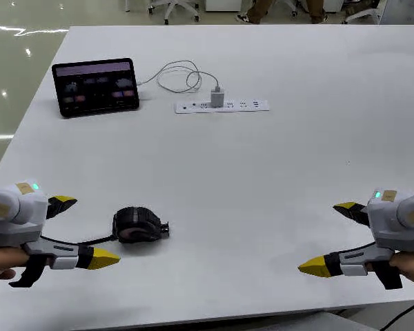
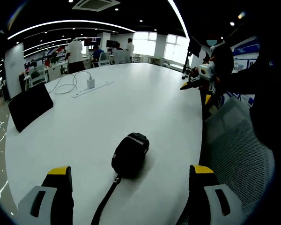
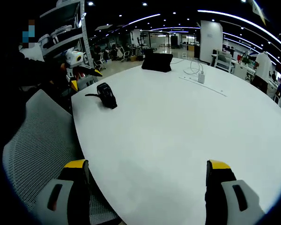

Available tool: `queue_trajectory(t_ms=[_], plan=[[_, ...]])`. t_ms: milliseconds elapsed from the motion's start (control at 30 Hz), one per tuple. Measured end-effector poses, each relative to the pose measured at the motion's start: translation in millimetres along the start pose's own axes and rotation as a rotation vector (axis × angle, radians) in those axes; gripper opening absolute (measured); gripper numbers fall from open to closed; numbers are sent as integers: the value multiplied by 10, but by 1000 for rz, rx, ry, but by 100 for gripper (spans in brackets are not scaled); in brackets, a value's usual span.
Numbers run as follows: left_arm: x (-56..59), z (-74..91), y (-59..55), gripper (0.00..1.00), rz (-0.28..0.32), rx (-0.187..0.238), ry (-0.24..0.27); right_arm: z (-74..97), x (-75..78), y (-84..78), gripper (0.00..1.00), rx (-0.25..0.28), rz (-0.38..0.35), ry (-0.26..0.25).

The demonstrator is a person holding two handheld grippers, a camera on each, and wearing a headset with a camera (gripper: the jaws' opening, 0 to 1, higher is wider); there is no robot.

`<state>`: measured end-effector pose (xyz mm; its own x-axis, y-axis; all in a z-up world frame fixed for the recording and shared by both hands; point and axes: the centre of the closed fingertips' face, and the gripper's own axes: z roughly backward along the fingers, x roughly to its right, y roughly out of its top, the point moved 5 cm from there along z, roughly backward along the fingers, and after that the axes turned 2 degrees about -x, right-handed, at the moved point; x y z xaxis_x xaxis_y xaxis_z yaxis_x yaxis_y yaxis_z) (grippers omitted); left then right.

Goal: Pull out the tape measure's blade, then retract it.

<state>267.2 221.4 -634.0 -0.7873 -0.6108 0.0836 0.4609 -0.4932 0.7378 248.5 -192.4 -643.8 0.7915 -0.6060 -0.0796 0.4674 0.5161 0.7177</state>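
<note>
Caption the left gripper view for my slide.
Open left gripper faces a black tape measure lying on the white table.

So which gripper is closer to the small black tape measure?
The left. The left gripper hangs just beside the small black tape measure; the right gripper is far across the white table.

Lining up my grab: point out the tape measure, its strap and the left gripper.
tape measure (image 1: 139, 225), head view, middle of its black case.
strap (image 2: 104, 202), left gripper view, midway along it.
left gripper (image 1: 96, 230), head view, midway between its fingertips.
</note>
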Motion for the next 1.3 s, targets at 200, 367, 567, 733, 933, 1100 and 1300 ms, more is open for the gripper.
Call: queue_trajectory(t_ms=[200,367,567,733,933,1100,1300], plan=[[-40,-145,13,100,-54,-90,-49,-167,16,89,100,9,30,19],[-75,-240,50,100,-94,-119,-67,-280,24,133,100,5,36,27],[-80,-326,35,97,-153,-192,-104,-395,-23,192,100,-10,59,57],[-46,-423,54,94,-187,-232,-135,-510,-55,238,100,-12,72,82],[-37,-528,115,88,-223,-279,-167,-637,-91,342,100,-13,118,106],[-44,-602,139,89,-290,-322,-181,-741,-74,429,100,-20,161,101],[-34,-681,176,83,-346,-344,-206,-867,-106,532,100,-24,195,131]])
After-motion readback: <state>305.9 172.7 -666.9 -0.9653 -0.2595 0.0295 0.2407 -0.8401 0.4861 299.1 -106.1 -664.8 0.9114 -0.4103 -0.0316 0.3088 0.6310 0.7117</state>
